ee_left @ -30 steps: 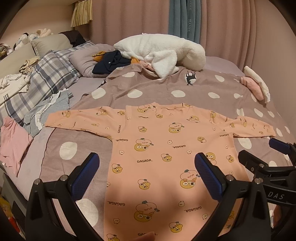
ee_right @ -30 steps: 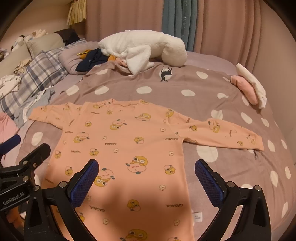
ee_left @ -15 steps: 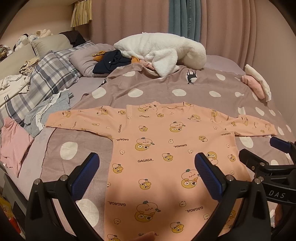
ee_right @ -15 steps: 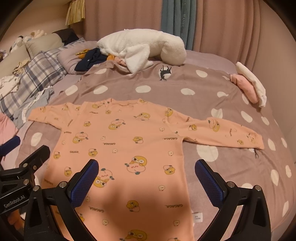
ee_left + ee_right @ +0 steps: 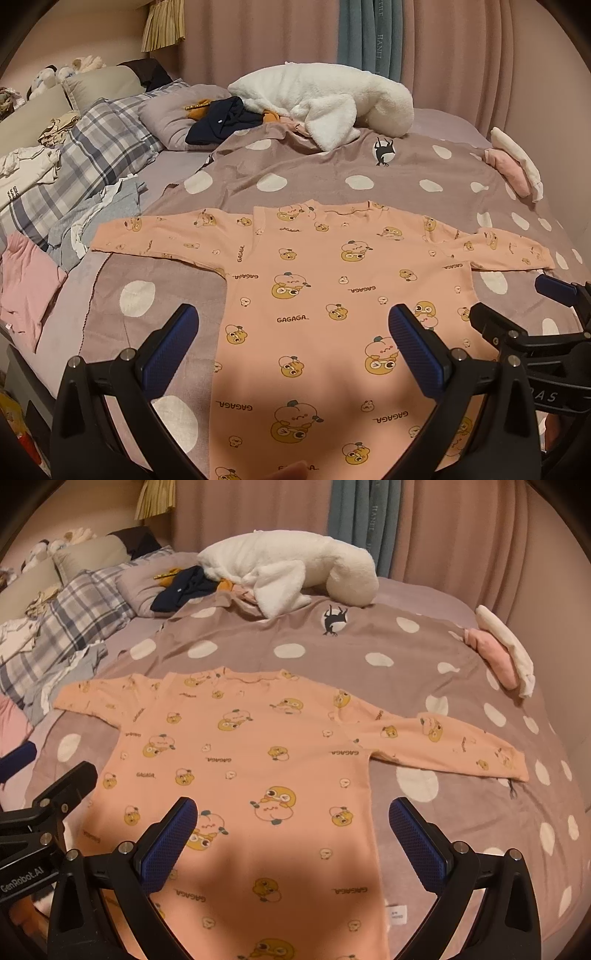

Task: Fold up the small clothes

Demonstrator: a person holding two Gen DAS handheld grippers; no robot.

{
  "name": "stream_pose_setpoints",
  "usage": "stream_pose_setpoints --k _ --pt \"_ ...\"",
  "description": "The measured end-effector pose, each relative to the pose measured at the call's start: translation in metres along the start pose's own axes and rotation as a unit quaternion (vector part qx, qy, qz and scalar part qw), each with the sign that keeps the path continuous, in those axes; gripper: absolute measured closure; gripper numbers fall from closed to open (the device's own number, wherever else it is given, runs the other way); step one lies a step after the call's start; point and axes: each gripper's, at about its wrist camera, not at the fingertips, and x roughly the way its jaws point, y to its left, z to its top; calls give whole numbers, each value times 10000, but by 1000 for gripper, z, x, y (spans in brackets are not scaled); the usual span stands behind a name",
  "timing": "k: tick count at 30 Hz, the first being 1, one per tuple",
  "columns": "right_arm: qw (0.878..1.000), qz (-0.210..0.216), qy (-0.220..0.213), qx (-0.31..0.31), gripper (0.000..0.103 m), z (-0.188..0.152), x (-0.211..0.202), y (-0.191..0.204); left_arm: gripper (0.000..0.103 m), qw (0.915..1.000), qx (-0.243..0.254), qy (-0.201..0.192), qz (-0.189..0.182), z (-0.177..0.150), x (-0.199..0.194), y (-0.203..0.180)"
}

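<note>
Left gripper [image 5: 293,345], fingers spread wide, empty, above the hem end of the peach shirt [image 5: 332,295]. Right gripper [image 5: 291,827], fingers likewise spread, empty, over the shirt's lower right side. Shirt flat, sleeves outstretched, on the polka-dot blanket [image 5: 332,173]. Beyond the shirt's collar: white plush toy [image 5: 321,99], navy garment [image 5: 221,118]. Past its left sleeve: plaid pillow [image 5: 96,147].

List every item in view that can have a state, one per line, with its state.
Peach shirt: spread flat, both sleeves out, unfolded.
Left gripper: open, empty, above the shirt.
Right gripper: open, empty, above the shirt.
Polka-dot blanket: spread over the bed.
White fleece: heaped, unfolded.
Navy garment: crumpled.
Pink and white clothes: folded and stacked.
</note>
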Motion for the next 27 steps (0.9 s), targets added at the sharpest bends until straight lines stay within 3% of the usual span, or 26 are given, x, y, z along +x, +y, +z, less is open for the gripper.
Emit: stream_pose_setpoints --k 27 --pt "9997 128 199 102 0 2 22 2 0 9999 89 113 75 0 8 0"
